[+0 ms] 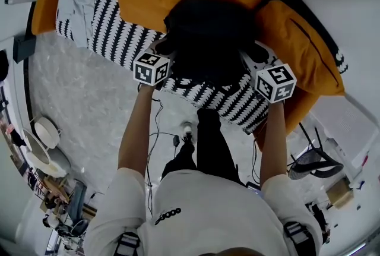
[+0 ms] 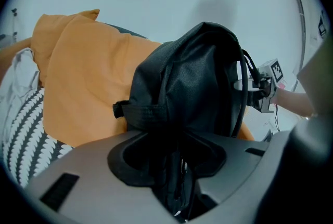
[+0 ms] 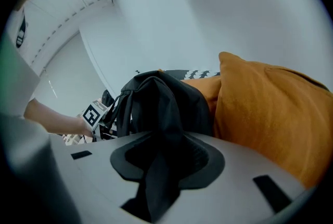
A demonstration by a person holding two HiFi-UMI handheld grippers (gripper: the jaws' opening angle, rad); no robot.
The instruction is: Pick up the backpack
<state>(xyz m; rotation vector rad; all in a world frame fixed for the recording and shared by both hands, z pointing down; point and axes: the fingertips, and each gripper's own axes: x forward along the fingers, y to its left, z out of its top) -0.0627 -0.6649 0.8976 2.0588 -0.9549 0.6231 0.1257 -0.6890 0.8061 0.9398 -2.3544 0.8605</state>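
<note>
My left claw (image 2: 177, 166) and right claw (image 3: 156, 179) are each clenched on a fold of the backpack (image 1: 208, 35), which sits on the bed (image 1: 116, 26) by an orange pillow (image 1: 303, 47). Thin folds may slip free under its weight when I lift.

No readable text: just square coded markers on left cube (image 1: 152, 68) and right cube (image 1: 275, 82), plus a shirt (image 1: 208, 201) logo (image 1: 168, 215), too small to read.
</note>
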